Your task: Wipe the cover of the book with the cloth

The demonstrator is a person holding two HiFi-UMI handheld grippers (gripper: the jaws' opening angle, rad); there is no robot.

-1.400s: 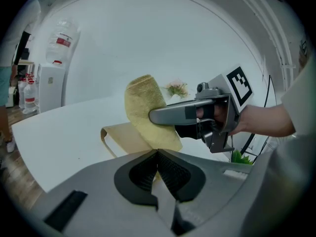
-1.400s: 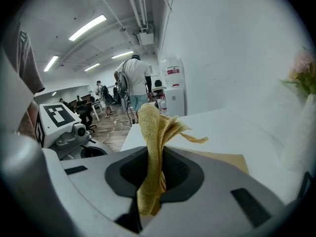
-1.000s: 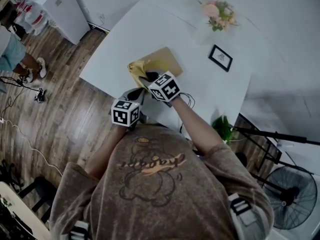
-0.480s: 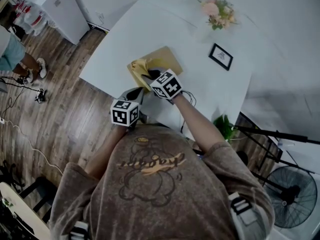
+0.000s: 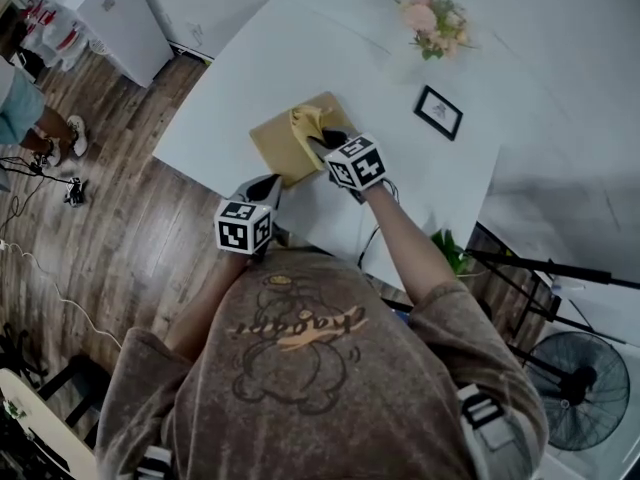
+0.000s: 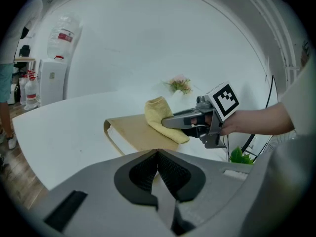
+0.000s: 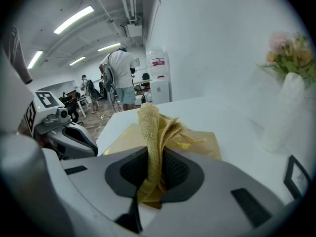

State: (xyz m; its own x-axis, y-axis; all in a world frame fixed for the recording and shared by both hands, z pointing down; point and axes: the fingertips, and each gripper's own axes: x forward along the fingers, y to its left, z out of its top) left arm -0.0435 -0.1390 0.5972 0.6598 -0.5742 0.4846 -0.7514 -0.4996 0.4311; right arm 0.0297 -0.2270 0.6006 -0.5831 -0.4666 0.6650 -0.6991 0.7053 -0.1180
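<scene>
my right gripper (image 5: 324, 142) is clamped on the yellow cloth (image 5: 308, 121), which bunches up between the jaws and hangs down onto the tan book (image 5: 272, 146) lying flat near the front edge of the white table (image 5: 270, 58).

a second ago the cloth sat over the near-left end of the cover, and my right gripper was closer to me. since then i have pushed it away from me and to the right, and the cloth has slid along with it. it is now past the middle of the cover, toward the far end. the near-left stretch of cover that was under the cloth now shows bare. the book itself looks to be in the same place, so the stroke did not drag it.

my left gripper (image 5: 269, 182) has barely shifted. its jaws are pressed together with nothing in them, and it hovers near the book's near corner at the table edge. i cannot tell whether it touches the book.

i read this as one wiping pass most of the way done, with the near part of the cover covered. the far end and the edge by the spine probably still need the cloth. if i go on, i would judge the next stroke should come back along a neighbouring strip. the bunched cloth only meets the cover along its lower folds, so each pass likely cleans a narrow band.
</scene>
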